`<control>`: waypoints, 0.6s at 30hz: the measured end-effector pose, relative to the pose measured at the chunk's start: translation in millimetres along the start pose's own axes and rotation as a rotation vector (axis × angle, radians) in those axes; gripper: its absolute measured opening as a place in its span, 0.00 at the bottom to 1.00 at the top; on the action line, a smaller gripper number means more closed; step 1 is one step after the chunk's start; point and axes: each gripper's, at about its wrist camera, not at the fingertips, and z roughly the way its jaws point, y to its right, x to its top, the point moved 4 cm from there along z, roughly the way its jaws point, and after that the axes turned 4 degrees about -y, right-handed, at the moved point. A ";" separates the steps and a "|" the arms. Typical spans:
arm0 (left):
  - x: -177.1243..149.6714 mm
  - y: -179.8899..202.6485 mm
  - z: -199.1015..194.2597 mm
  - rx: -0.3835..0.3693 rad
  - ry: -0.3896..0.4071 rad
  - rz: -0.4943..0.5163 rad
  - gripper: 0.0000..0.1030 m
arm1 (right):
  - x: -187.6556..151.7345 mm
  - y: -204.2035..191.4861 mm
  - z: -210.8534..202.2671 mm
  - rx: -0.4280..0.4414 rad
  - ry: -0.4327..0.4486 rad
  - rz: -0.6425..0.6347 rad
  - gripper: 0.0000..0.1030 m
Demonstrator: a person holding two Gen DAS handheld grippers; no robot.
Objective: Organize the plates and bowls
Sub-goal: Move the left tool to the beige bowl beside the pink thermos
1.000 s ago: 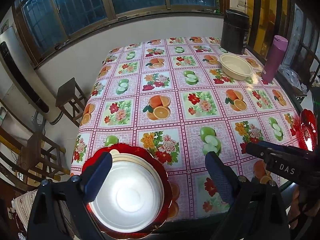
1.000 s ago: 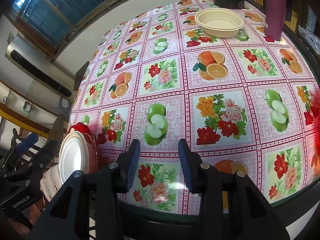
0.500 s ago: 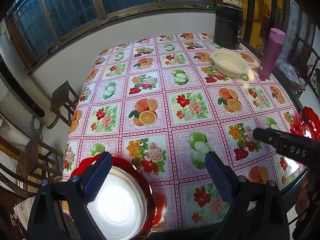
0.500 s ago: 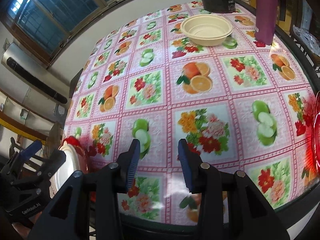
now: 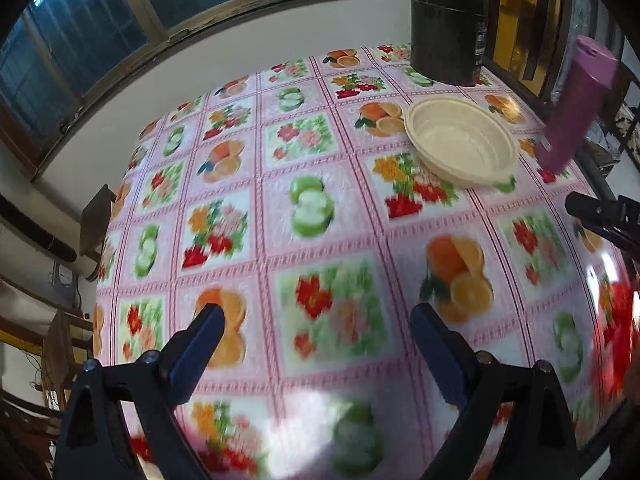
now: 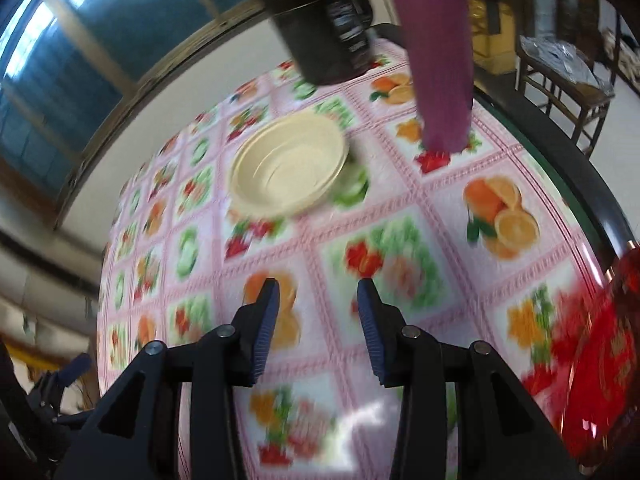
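Both tools are empty and hang over the counter w/ its fruit-and-flower cloth. Left tool has jaws spread wide, nothing between them; right tool is part open, jaws a modest gap apart, also holding nothing. Cream bowl sits far right on the counter, just beside the purple bottle and near the black canister. A red plate shows at the near right edge, blurred, partly out of frame. Risks, as I read it: if the bowl is the target, a reach w/ the right tool could clip the bottle, which is tall and narrow so prob. tips easily. The bowl's thin rim may slip from a shallow pinch. The red plate at the counter edge could get knocked off by a passing tool.
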 end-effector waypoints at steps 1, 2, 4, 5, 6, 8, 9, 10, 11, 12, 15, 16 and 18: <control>12.5 4.7 6.7 0.004 -0.001 0.003 0.93 | 10.9 3.4 7.4 0.001 0.005 0.011 0.41; 26.7 9.7 14.9 0.011 -0.002 0.003 0.93 | 19.0 5.5 13.2 0.004 0.008 0.019 0.41; 53.0 17.8 30.9 0.025 0.000 -0.011 0.93 | 35.4 9.0 27.5 0.010 0.008 0.035 0.41; 63.6 20.9 38.4 0.027 -0.005 -0.020 0.93 | 46.0 10.8 38.1 0.011 0.004 0.040 0.41; 75.2 24.1 47.1 0.028 -0.015 -0.033 0.93 | 51.4 11.6 43.8 0.009 -0.002 0.042 0.41; 93.7 28.4 60.9 0.016 -0.038 -0.068 0.93 | 63.1 13.0 59.1 0.014 -0.017 0.056 0.41; 101.9 31.1 66.1 0.007 -0.042 -0.085 0.93 | 68.1 14.4 63.6 0.017 -0.020 0.060 0.41; 109.7 33.8 70.8 0.007 -0.043 -0.098 0.93 | 74.1 15.1 70.0 0.010 -0.021 0.063 0.41; 116.1 36.9 75.2 0.018 -0.044 -0.103 0.93 | 77.7 15.9 73.6 0.007 -0.024 0.063 0.41; 122.5 40.5 80.2 0.023 -0.047 -0.108 0.93 | 82.0 16.2 78.2 0.011 -0.029 0.064 0.41; 136.8 50.5 95.4 0.016 -0.068 -0.125 0.93 | 92.5 17.8 87.6 0.017 -0.040 0.064 0.41; 140.3 53.9 102.1 0.020 -0.083 -0.131 0.93 | 94.2 17.9 89.9 0.014 -0.044 0.062 0.41; 143.4 59.7 113.1 0.017 -0.109 -0.134 0.93 | 96.6 19.7 97.6 -0.014 -0.065 0.058 0.41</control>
